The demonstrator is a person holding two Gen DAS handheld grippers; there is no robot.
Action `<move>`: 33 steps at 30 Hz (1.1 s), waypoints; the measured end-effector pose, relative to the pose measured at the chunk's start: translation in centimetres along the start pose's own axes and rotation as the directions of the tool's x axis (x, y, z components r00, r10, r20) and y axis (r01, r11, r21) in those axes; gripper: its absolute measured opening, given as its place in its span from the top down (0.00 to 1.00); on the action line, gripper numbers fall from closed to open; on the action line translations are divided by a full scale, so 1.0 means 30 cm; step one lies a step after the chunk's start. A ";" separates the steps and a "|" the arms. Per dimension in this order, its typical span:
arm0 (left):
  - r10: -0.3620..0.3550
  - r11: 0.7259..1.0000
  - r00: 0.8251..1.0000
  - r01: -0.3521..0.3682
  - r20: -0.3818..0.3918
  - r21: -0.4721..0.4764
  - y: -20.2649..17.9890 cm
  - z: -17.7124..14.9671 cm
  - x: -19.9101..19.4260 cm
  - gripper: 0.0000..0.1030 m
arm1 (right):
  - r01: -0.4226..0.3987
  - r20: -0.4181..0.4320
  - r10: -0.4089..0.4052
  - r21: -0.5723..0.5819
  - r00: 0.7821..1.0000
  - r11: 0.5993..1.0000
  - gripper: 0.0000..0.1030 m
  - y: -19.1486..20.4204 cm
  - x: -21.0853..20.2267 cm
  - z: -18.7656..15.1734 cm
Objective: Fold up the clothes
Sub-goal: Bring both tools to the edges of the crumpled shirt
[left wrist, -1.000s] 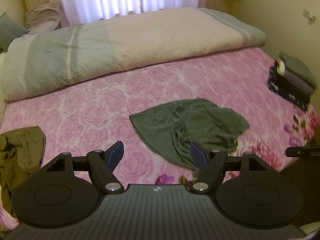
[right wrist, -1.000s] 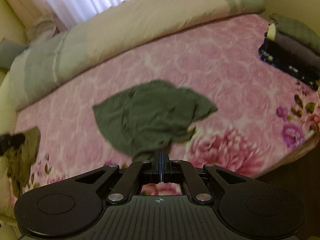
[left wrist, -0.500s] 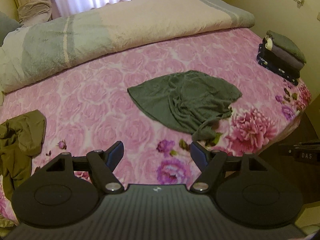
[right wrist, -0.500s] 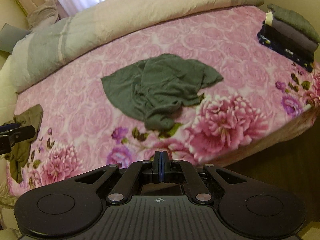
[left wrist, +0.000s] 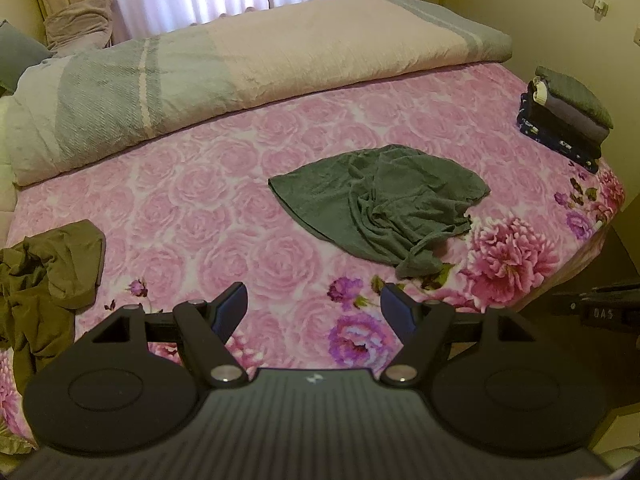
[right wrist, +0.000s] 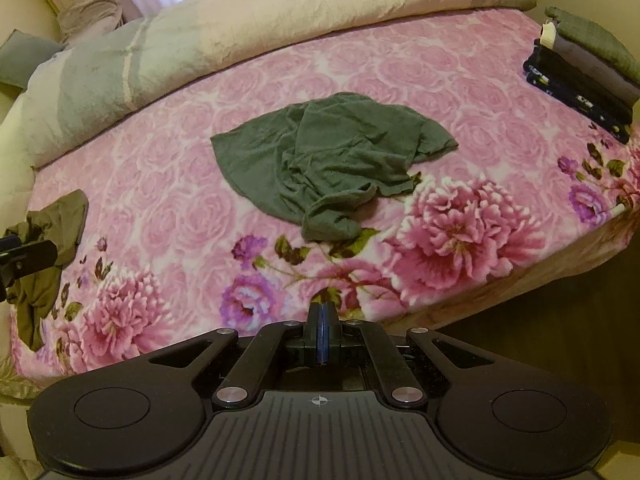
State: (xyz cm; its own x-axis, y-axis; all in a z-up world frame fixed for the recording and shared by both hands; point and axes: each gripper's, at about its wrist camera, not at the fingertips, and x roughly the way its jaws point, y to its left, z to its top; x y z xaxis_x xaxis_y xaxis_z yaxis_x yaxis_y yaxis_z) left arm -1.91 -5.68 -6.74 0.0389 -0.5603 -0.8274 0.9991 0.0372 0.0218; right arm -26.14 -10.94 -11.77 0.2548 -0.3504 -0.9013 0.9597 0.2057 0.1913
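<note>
Fingers of the left gripper [left wrist: 312,308] are spread wide with nothing between them, and they are held above the near part of the bed [left wrist: 208,208]. Compared with one second ago, both grippers have been drawn back toward the bed's edge, so much more of the pink flowered cover is seen now.

At the left, a crumpled olive garment [left wrist: 44,276] lies near the bed's side. In the middle, the grey-green shirt [left wrist: 384,200] lies in a loose heap, with one sleeve or corner pointing toward the near edge. A second ago its near end was right at the tips of the right gripper; now it is let go and rests apart from both tools. At the far right corner, a neat pile of folded clothes [left wrist: 564,120] is seen.

The right gripper's [right wrist: 322,330] fingers are pressed together and empty.

It is judged that the shirt was only placed on the bed; it is not folded, and the olive garment neither.
</note>
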 end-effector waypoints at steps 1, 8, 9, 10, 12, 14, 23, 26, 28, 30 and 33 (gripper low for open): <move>-0.002 1.000 1.000 0.002 0.002 0.001 0.002 0.002 0.000 0.32 | 0.001 0.007 -0.001 0.002 1.000 1.000 1.00 0.000 -0.004 0.001; -0.018 1.000 1.000 0.018 0.010 0.003 0.010 0.023 0.018 0.32 | -0.050 0.151 0.053 -0.019 0.987 0.999 1.00 0.015 -0.095 0.016; -0.020 1.000 1.000 0.020 0.008 0.003 0.010 0.024 0.022 0.32 | -0.047 0.149 0.051 -0.027 0.988 0.999 1.00 0.019 -0.094 0.019; -0.023 1.000 1.000 0.023 0.007 0.002 0.008 0.026 0.026 0.32 | -0.045 0.147 0.049 -0.035 0.988 0.998 1.00 0.023 -0.093 0.022; -0.031 1.000 0.999 0.031 0.007 0.000 0.007 0.030 0.033 0.32 | -0.032 0.135 0.037 -0.041 0.990 0.999 1.00 0.025 -0.086 0.029; -0.034 0.999 0.999 0.034 0.009 0.001 0.006 0.034 0.041 0.32 | -0.013 0.114 0.017 -0.038 0.993 0.999 1.00 0.021 -0.073 0.036; -0.047 0.999 0.999 0.047 0.004 -0.002 -0.023 0.080 0.096 0.32 | -0.010 0.155 0.009 0.003 0.988 1.000 1.00 -0.047 -0.089 0.060; -0.044 0.999 0.999 0.044 -0.002 -0.003 -0.038 0.104 0.120 0.32 | -0.035 0.159 0.038 -0.024 0.987 0.999 1.00 -0.057 -0.086 0.085; -0.040 0.999 0.999 0.040 -0.005 -0.006 -0.054 0.122 0.138 0.32 | -0.022 0.126 0.024 -0.019 0.992 1.000 1.00 -0.080 -0.056 0.108; -0.034 0.999 0.999 0.034 -0.013 -0.010 -0.077 0.139 0.161 0.32 | -0.009 0.093 0.010 -0.015 0.996 1.000 1.00 -0.103 -0.027 0.131; -0.022 1.000 0.999 0.022 -0.031 -0.020 -0.112 0.172 0.205 0.32 | -0.003 0.045 0.003 -0.003 0.999 1.000 1.00 -0.148 0.014 0.167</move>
State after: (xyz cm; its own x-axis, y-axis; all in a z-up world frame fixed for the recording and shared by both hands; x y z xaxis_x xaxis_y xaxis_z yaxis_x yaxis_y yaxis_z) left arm -4.92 -13.53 -9.01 0.0160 -0.5352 -0.8446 0.9991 0.0413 -0.0072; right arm -29.68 -16.56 -11.06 0.2629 -0.3905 -0.8823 0.9586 0.2092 0.1930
